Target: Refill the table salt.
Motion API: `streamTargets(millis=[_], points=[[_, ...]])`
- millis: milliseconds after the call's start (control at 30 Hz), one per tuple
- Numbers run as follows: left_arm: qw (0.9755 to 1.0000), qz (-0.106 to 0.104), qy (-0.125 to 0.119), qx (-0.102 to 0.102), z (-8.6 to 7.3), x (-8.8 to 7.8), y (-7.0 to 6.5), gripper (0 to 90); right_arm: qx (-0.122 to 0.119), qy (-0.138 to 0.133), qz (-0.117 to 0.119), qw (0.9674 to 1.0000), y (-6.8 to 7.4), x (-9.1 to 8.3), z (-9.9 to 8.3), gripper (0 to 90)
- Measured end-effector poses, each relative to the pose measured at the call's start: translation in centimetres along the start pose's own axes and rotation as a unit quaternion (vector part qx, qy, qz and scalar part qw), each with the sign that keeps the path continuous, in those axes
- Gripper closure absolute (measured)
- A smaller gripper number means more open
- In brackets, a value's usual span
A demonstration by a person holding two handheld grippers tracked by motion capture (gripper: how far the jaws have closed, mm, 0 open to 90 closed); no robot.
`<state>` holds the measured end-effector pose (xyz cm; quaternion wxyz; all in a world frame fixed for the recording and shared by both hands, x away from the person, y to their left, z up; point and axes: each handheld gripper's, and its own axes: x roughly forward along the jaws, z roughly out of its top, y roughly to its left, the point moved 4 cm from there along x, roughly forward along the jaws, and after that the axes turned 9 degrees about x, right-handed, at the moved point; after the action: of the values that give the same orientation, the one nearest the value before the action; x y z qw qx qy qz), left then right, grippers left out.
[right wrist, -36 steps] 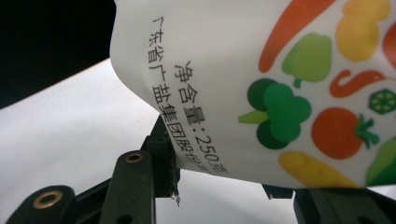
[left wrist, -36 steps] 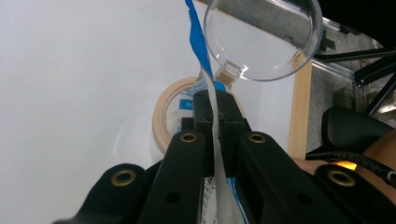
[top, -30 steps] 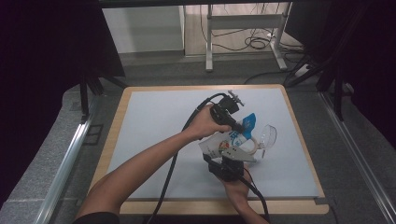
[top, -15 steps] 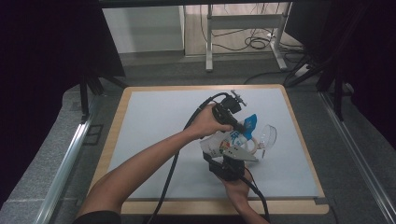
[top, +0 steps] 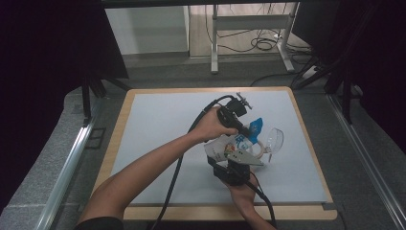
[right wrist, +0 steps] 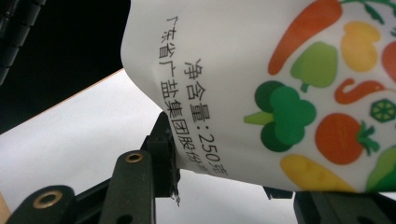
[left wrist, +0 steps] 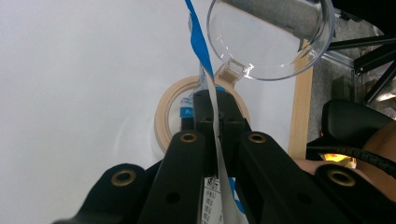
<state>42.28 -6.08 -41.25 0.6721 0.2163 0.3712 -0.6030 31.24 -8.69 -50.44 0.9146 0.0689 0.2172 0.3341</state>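
Evidently mid-pour: left gripper [top: 250,131] fingers clamp the pouch [right wrist: 280,84] top above the jar [left wrist: 198,114]; right gripper [top: 234,160] fingers grip its base. Next, tilting.

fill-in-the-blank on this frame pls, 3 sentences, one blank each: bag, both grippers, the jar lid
1. The left gripper is shut on the top edge of the ____, pinching it flat.
2. The printed side of the bag shows pictures of ____.
3. The clear round lid hangs hinged on the jar rim and stands ____.
4. The right gripper grips the bag's ____ end.

Missing words: bag; vegetables; open; bottom
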Motion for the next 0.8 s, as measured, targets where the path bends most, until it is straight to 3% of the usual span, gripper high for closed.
streamTargets(millis=[500,800], points=[[1.0,0.001,0.006,0.003,0.27,0.06,0.18,90.0,0.025,-0.005,0.012,0.9996,0.27,0.03,0.78,55.9],[1.0,0.001,0.007,0.004,0.28,0.07,0.17,90.0,0.026,-0.005,0.015,0.9996,0.23,0.02,0.82,56.0]])
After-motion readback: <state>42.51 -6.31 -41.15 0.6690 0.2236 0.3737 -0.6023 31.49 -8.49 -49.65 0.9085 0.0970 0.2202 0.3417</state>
